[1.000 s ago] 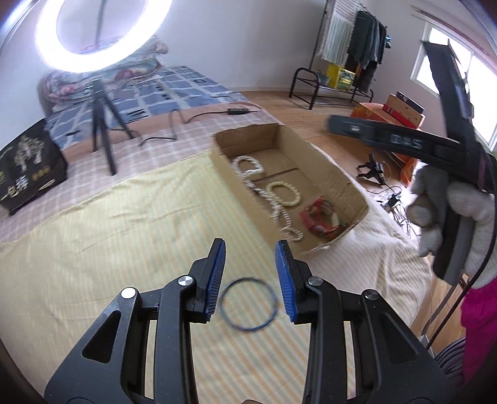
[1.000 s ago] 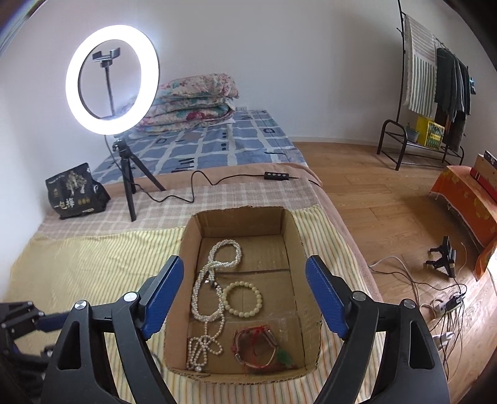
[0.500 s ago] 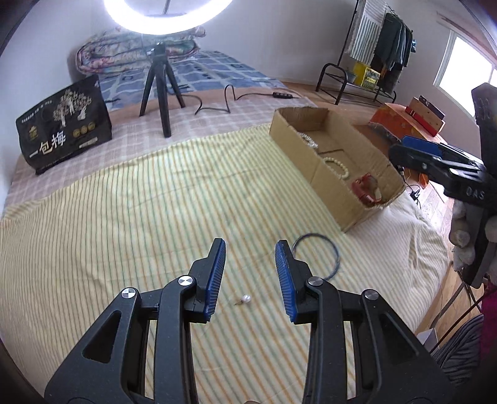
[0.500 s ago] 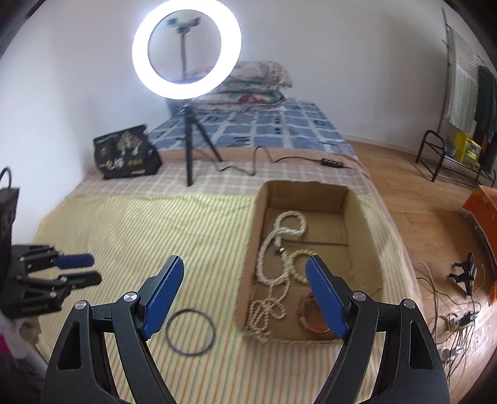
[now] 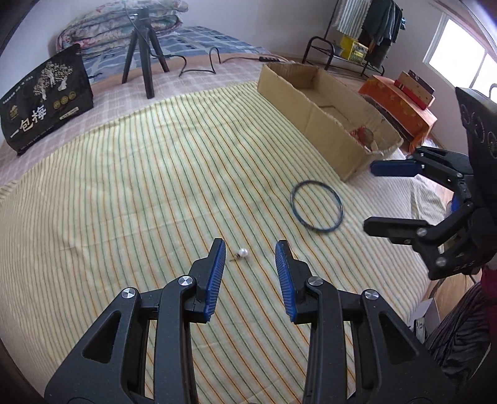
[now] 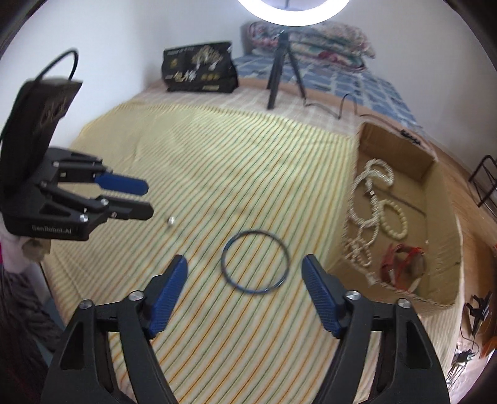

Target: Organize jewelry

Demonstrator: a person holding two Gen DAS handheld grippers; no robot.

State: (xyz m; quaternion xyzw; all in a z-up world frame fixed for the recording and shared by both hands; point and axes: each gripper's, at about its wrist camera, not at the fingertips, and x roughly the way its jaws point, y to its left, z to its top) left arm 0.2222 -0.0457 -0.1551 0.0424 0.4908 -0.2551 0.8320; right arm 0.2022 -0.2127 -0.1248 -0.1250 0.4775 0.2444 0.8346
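Note:
A small pearl earring (image 5: 241, 252) lies on the striped yellow blanket (image 5: 124, 186), just ahead of my left gripper (image 5: 250, 251), which is open and empty. It also shows in the right wrist view (image 6: 170, 220). A dark blue bangle (image 5: 316, 205) lies flat on the blanket near the cardboard box (image 5: 310, 118). My right gripper (image 6: 245, 270) is open and empty, hovering with the bangle (image 6: 255, 261) between and just ahead of its fingertips. The box (image 6: 441, 223) holds a pearl necklace (image 6: 366, 211), a bead bracelet (image 6: 394, 219) and a red bracelet (image 6: 403, 261).
A ring-light tripod (image 5: 143, 46) with its cable and a black printed bag (image 5: 43, 96) stand at the far side of the bed. Folded quilts (image 5: 124, 18) lie behind. The bed's edge drops off to the right, by a clothes rack (image 5: 357, 40) and an orange box (image 5: 400, 102).
Both grippers swung left and lowered towards the blanket. The pearl earring now sits closer to my left fingertips; the bangle now lies between my right fingertips. Nothing was grasped.

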